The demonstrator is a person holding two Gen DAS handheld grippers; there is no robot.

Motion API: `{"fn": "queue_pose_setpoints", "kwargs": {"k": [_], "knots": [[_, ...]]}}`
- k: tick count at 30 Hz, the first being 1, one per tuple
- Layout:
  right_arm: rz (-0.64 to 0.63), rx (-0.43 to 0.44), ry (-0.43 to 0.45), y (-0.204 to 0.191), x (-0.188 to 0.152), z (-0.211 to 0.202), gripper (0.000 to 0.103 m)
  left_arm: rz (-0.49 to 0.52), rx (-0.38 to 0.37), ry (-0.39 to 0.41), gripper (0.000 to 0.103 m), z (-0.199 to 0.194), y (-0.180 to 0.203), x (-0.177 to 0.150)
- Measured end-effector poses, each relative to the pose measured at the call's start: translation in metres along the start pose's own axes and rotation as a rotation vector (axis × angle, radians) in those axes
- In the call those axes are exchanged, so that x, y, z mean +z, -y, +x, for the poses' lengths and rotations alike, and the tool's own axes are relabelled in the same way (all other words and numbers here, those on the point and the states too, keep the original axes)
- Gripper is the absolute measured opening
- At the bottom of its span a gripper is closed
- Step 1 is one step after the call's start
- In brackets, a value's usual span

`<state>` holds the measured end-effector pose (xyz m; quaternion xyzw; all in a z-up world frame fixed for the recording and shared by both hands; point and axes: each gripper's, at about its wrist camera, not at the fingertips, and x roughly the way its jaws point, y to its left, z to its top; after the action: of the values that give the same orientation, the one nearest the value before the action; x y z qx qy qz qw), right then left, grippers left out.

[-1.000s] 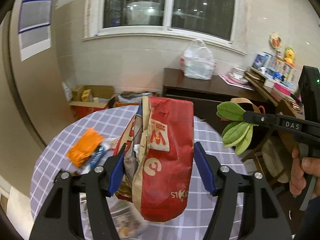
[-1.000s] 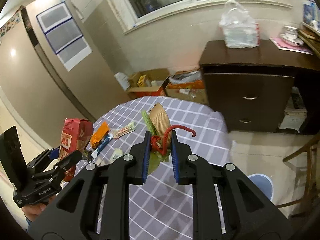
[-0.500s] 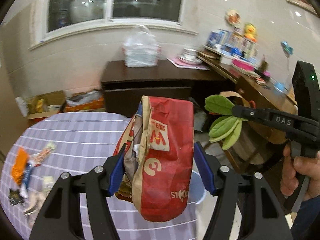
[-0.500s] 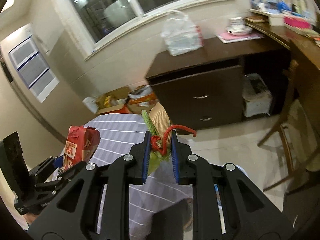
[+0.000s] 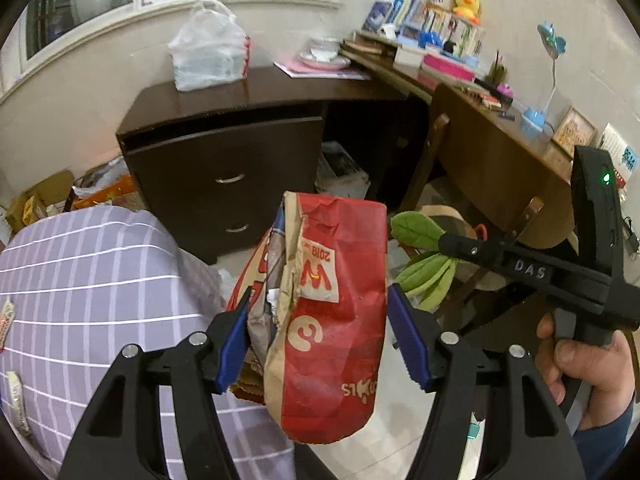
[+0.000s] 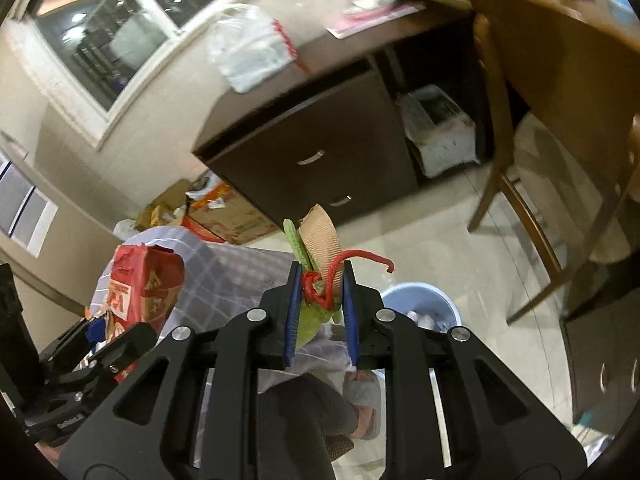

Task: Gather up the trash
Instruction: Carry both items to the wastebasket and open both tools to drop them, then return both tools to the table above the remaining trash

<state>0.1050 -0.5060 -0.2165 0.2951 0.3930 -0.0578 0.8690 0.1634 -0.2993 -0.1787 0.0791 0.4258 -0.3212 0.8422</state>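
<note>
Risk: red paper bag (image 5: pixel 332 312), bulky, clamped only mid-body by left gripper (image 5: pixel 320 344) fingers, may slip or spill short of blue bin (image 6: pixel 416 308), lower centre. Right gripper (image 6: pixel 319 312) clenched on leaf-and-ribbon scrap (image 6: pixel 320 248); red string could snag. Checked worktop (image 5: pixel 80 280) lower left; dark cabinet (image 5: pixel 224 152) behind.

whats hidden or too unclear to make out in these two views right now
- Blue bin: right wrist view; the right hand-held gripper covers its near rim, and its contents are too small to name.
- Red paper bag: left wrist view; its far side and contents are out of sight.
- Wrappers on the checked table: cut off by the left edge.
- Leaf-and-ribbon bundle: its lower part is hidden between the pads.
</note>
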Motion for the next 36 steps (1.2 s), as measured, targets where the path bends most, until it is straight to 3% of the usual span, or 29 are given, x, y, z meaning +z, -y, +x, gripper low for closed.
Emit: {"fn": "queue_pose_setpoints", "kwargs": {"k": [13,16,17,18,19,20,22,24,27,36], "knots": [[0.147,-0.051,-0.115,0.059,-0.020,0.065,0.019,0.035,-0.004,-0.172,0.063,0.091,0.024,-0.002],[0.176,-0.046,-0.128,0.070,-0.023,0.077,0.021,0.040,0.004,-0.194,0.067,0.107,0.024,-0.001],[0.190,-0.042,-0.132,0.074,-0.023,0.082,0.028,0.041,0.011,-0.211,0.076,0.112,0.024,-0.001],[0.200,-0.040,-0.144,0.076,-0.024,0.087,0.055,0.038,0.015,-0.217,0.084,0.115,0.023,0.000],[0.216,-0.045,-0.157,0.080,-0.027,0.092,0.069,0.036,0.026,-0.212,0.085,0.116,0.023,0.001],[0.232,-0.053,-0.154,0.085,-0.029,0.094,0.074,0.040,0.034,-0.209,0.088,0.116,0.022,0.001],[0.253,-0.049,-0.162,0.090,-0.033,0.097,0.074,0.047,0.049,-0.200,0.089,0.112,0.019,0.003],[0.264,-0.055,-0.164,0.092,-0.035,0.096,0.086,0.047,0.059,-0.189,0.089,0.108,0.017,0.005],[0.254,-0.082,-0.158,0.089,-0.037,0.091,0.096,0.037,0.070,-0.165,0.089,0.097,0.011,0.007],[0.191,-0.128,-0.085,0.054,-0.027,0.056,0.097,0.019,0.087,-0.049,0.090,0.044,-0.005,0.011]]}}
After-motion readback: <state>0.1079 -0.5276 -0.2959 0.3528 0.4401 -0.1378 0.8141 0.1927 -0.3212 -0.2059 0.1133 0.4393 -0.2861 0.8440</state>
